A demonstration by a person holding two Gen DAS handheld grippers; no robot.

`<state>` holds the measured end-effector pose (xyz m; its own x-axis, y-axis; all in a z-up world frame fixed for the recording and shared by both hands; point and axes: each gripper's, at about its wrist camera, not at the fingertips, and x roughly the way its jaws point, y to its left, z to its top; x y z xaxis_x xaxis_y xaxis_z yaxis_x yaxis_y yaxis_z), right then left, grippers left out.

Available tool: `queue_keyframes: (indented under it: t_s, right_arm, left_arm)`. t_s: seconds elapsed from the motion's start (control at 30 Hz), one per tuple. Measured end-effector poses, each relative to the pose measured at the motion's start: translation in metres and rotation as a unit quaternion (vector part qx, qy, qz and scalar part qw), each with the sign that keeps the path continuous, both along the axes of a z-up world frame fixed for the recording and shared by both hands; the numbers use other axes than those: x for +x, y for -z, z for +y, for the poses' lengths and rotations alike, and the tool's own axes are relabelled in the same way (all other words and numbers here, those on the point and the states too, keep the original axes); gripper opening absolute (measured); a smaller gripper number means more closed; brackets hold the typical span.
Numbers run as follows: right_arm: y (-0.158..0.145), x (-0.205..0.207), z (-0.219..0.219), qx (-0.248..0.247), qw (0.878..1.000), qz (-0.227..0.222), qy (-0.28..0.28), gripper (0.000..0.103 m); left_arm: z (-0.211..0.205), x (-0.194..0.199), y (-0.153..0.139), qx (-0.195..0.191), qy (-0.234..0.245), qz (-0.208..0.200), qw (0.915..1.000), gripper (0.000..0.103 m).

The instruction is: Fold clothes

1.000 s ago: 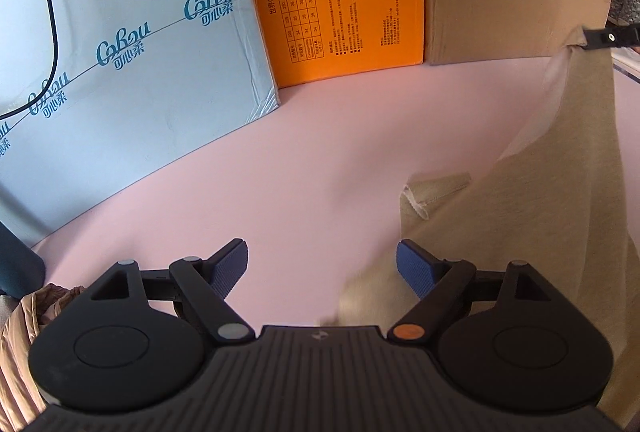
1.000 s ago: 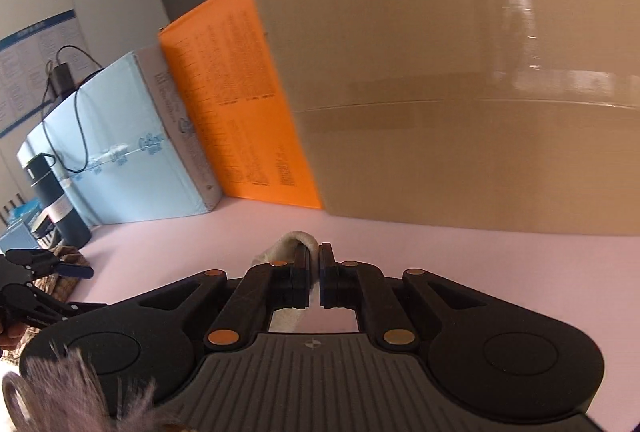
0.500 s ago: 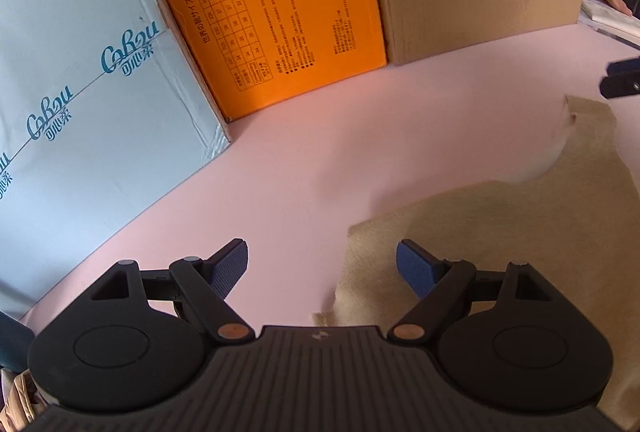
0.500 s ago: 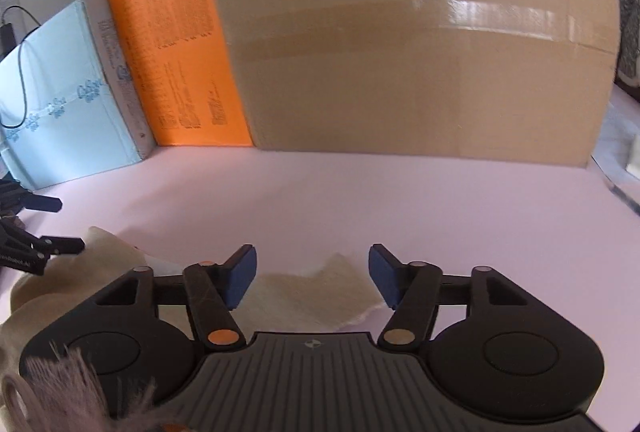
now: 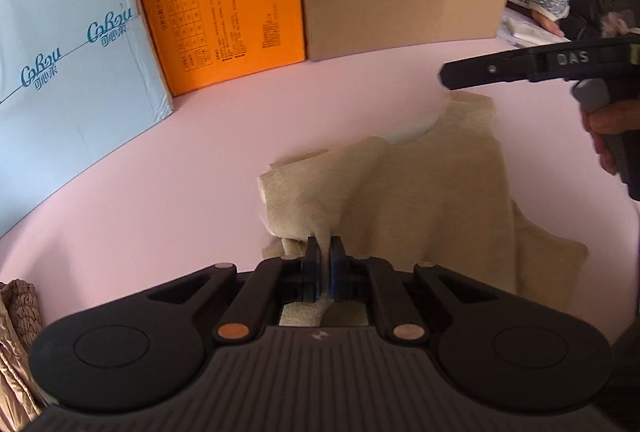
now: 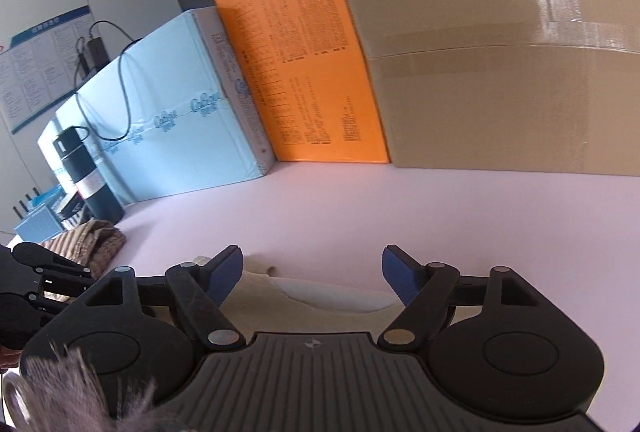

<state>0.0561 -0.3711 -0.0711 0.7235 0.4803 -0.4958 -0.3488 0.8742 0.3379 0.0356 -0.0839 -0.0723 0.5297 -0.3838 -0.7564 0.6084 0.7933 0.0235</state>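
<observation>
A beige knit garment [image 5: 432,191] is spread on the pink worktop [image 5: 200,167], toward its right side, in front of the row of cartons. Its near left part, seemingly a sleeve or hem corner, is pinched between the closed jaws of the left gripper [image 5: 325,252] and drawn up into a ridge. The right gripper [image 6: 312,274] is held above the far edge of the garment by the neckline, its jaws spread wide and nothing between them. A fold of the left portion appears to be in hand. The next move is judged to call for the pinched cloth to be carried across the body and laid flat, with the rest kept from dragging.
</observation>
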Motion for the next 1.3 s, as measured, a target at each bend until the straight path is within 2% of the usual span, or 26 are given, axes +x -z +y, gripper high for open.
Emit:
queue_keyframes:
  t_s: [0.17,0.27,0.3,0.33,0.4,0.43,0.5,0.57,0.6,0.67,0.7,0.73,0.8,0.93,1.0,1.07,1.13,1.2,1.3]
  right_arm:
    - [0.001,-0.014,0.024,0.0,0.998,0.024,-0.055,0.082]
    - [0.01,-0.018,0.034,-0.014,0.996,0.052,-0.073,0.085]
    - [0.014,-0.019,0.037,-0.021,0.995,0.064,-0.075,0.085]
    - [0.018,-0.019,0.039,-0.029,0.994,0.075,-0.077,0.085]
    - [0.026,-0.021,0.044,-0.044,0.991,0.096,-0.079,0.085]
    - [0.03,-0.023,0.045,-0.05,0.99,0.103,-0.078,0.085]
    - [0.034,-0.028,0.045,-0.053,0.99,0.105,-0.077,0.085]
    - [0.036,-0.031,0.043,-0.045,0.991,0.101,-0.074,0.087]
    - [0.037,-0.032,0.042,-0.037,0.992,0.102,-0.071,0.088]
    - [0.04,-0.03,0.039,-0.025,0.992,0.104,-0.068,0.091]
    - [0.04,-0.029,0.039,-0.023,0.992,0.104,-0.071,0.092]
    - [0.04,-0.029,0.039,-0.023,0.992,0.105,-0.073,0.094]
    - [0.04,-0.028,0.039,-0.026,0.991,0.105,-0.079,0.094]
    - [0.04,-0.028,0.036,-0.018,0.991,0.106,-0.083,0.095]
    - [0.04,-0.027,0.035,-0.013,0.991,0.106,-0.086,0.095]
    - [0.041,-0.027,0.034,-0.009,0.99,0.106,-0.088,0.098]
    - [0.041,-0.026,0.033,-0.005,0.99,0.106,-0.09,0.099]
    - [0.04,-0.026,0.031,0.002,0.99,0.104,-0.091,0.099]
    - [0.033,-0.021,0.018,0.018,0.994,0.08,-0.071,0.099]
  left_arm:
    - [0.007,-0.039,0.007,0.028,0.082,0.069,0.9939,0.005]
    - [0.013,-0.047,0.005,0.027,0.098,0.077,0.9919,0.011]
    - [0.015,-0.048,0.002,0.021,0.1,0.075,0.9919,0.022]
    - [0.019,-0.047,-0.004,0.009,0.1,0.072,0.9923,0.039]
    - [0.027,-0.044,-0.02,-0.021,0.1,0.051,0.9935,0.061]
    - [0.033,-0.04,-0.03,-0.039,0.098,0.042,0.9936,0.065]
    - [0.042,-0.024,-0.046,-0.075,0.072,0.032,0.9941,0.065]
    - [0.043,0.0,-0.054,-0.1,0.019,0.017,0.9946,0.069]
    - [0.039,0.012,-0.053,-0.095,-0.015,0.004,0.9953,0.069]
    - [0.021,0.032,-0.045,-0.05,-0.071,-0.031,0.9958,0.066]
    - [0.009,0.042,-0.037,-0.022,-0.076,-0.044,0.9959,0.058]
    - [-0.002,0.051,-0.028,-0.001,-0.06,-0.049,0.997,0.049]
    - [-0.018,0.066,-0.012,0.028,-0.022,-0.041,0.9985,0.045]
    - [-0.032,0.087,0.009,0.033,0.025,0.01,0.9991,0.045]
    - [-0.037,0.089,0.016,0.042,0.037,0.027,0.9981,0.045]
    - [-0.034,0.09,0.022,0.034,0.034,0.031,0.9984,0.042]
    - [-0.026,0.092,0.021,0.024,0.015,0.029,0.9992,0.006]
    - [-0.015,0.094,0.017,0.017,-0.01,0.011,0.9998,0.005]
    - [0.007,0.106,0.009,0.016,-0.074,-0.023,0.9969,0.005]
